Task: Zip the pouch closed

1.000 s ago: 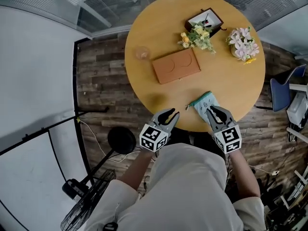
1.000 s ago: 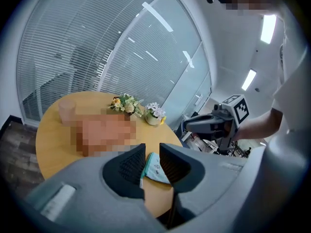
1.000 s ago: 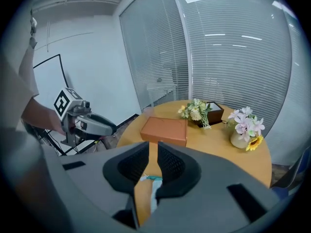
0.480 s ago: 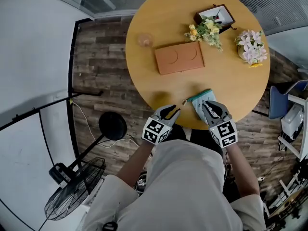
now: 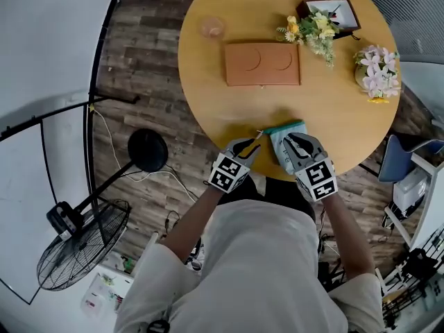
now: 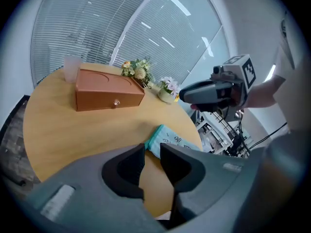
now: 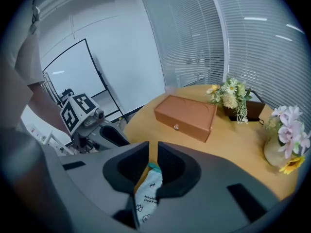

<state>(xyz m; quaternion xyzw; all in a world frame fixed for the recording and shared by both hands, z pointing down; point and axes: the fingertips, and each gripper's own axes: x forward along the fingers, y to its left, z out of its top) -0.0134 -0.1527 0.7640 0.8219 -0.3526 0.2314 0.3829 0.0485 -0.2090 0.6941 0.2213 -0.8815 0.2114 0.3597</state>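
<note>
Round tan wooden surface (image 5: 208,82) seen from above. At its far side, a closed brown rectangular box (image 5: 262,64) with a small knob on its front; its contents are not visible. Beside the box, a small translucent pink cup (image 5: 212,27), contents not discernible. A pale vase of pink and white flowers (image 5: 377,80) stands at the right edge. A spray of yellow flowers (image 5: 312,32) lies against a dark framed tray (image 5: 341,8).

The white fabric pouch with a teal end and printed doodles (image 5: 283,130) lies flat near the near edge of the surface, teal end pointing toward the box. Its inside is not visible.

The left gripper (image 5: 248,144) is just beside the pouch's left corner, its jaws a little apart with bare surface between them and the teal corner just beyond their tips. The right gripper (image 5: 291,141) is over the pouch, its jaws narrowly apart, and the printed face of the pouch shows in the gap. Whether its pads touch the fabric cannot be made out.
</note>
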